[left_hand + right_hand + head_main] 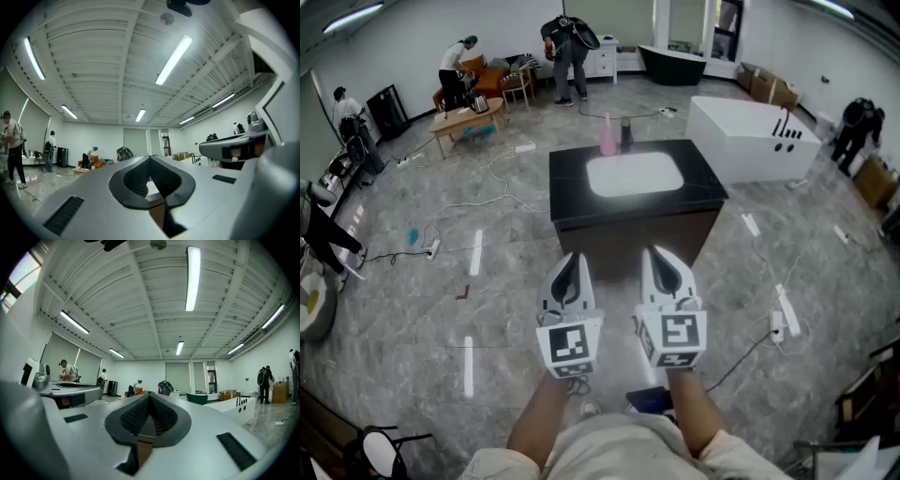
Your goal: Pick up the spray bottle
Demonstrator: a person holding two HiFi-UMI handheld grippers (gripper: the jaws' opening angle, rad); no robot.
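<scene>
A pink spray bottle (607,142) stands at the back edge of a black counter (572,202) with a white sink (635,173), beside a dark bottle (625,133). My left gripper (570,257) and right gripper (660,253) hang side by side in front of the counter, short of its near edge and well away from the bottle. Both point level and are shut with nothing between their jaws. In the left gripper view the left gripper (150,158) has its tips together, and so has the right gripper (149,396) in the right gripper view. The bottle is hidden in both gripper views.
A white bathtub (750,141) stands to the right of the counter. Cables and a power strip (778,324) lie on the grey floor. A low wooden table (469,118) and several people are at the far end of the room.
</scene>
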